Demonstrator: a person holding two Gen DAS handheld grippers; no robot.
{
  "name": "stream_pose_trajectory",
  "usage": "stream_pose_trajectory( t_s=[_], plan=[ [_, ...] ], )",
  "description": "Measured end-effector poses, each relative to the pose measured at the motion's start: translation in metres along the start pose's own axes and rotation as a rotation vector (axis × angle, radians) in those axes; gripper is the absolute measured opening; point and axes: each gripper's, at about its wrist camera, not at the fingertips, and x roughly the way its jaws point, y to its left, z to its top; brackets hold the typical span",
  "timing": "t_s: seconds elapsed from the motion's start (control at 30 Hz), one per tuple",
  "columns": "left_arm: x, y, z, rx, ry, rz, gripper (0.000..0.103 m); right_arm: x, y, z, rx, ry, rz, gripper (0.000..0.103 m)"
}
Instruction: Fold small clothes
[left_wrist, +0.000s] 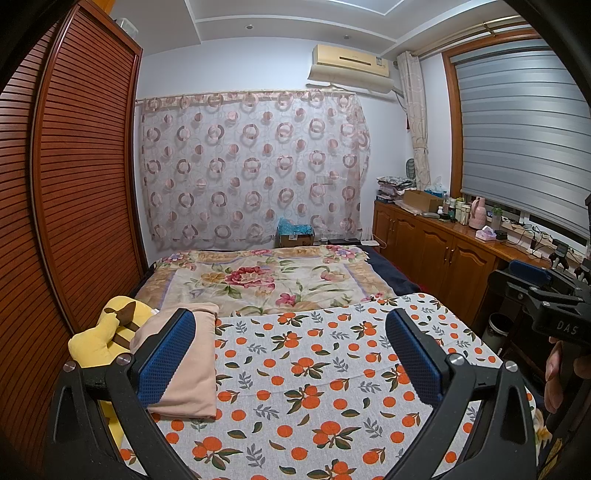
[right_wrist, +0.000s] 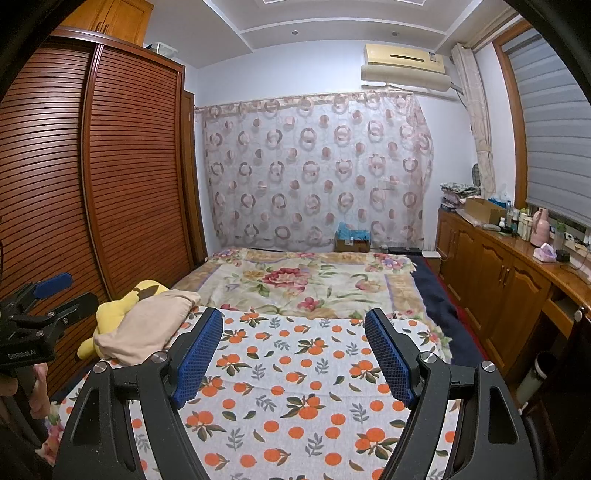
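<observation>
A folded beige garment lies at the left edge of the orange-print cloth, leaning on a yellow plush toy. It also shows in the right wrist view at the left. My left gripper is open and empty above the cloth, its left finger in front of the garment. My right gripper is open and empty above the cloth. Each gripper shows at the other view's edge: the right gripper, the left gripper.
A floral blanket covers the bed beyond the cloth. A slatted wooden wardrobe stands close on the left. A wooden cabinet with bottles and boxes runs along the right. A small bin stands on the floor at right.
</observation>
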Motion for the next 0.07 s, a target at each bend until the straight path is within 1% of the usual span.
stream_pose_trajectory(
  t_s=[0.07],
  plan=[
    [0.0008,-0.0001,-0.0005,0.001,0.0,0.0,0.103,0.0001,0.0006,-0.0006,0.0,0.0,-0.001,0.081]
  ],
)
